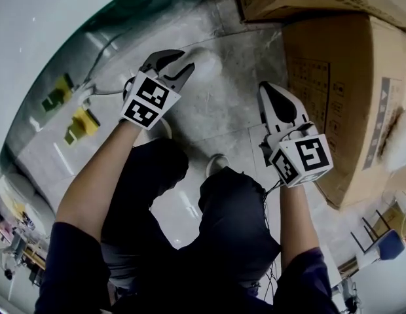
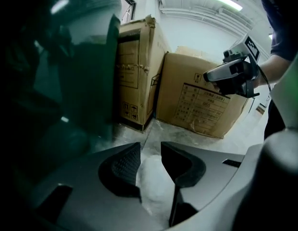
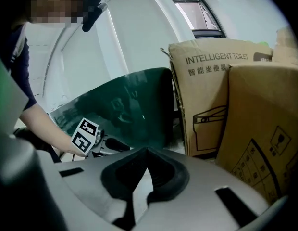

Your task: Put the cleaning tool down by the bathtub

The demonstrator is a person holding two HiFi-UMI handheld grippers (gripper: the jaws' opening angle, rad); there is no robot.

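Left jaws: my left gripper (image 2: pixel 150 150) has its two pads apart with a plain gap between them, and nothing is pinched.

Cleaning tool: a soft white lump, blurred, which I take for the cleaning tool (image 2: pixel 154 184). It lies on the floor (image 1: pixel 229 103) just past my left jaw tips and in line with the gap. I can't tell if it brushes a pad.

Why the jaws are open: I judge the tool is already set down, so the wide gap lets the pads come away without dragging it.

Bathtub: the dark green glossy bathtub (image 2: pixel 86 81) rises close on the left of my left jaws. That puts the white lump near its foot, which is where the task wants it.

Right jaws: my right gripper (image 3: pixel 148 149) has its pads together at the tips and holds nothing.

Why the right stays out: it hangs well to the right of the tool and nearer the cardboard boxes (image 2: pixel 202 105), so I judge it's spare for this step and keeping clear.

Stage: as I read it, the placing is as good as done.

Next: lift the left jaws straight back from the lump.

Risk: a pad could snag the soft material and pull it away from the tub.
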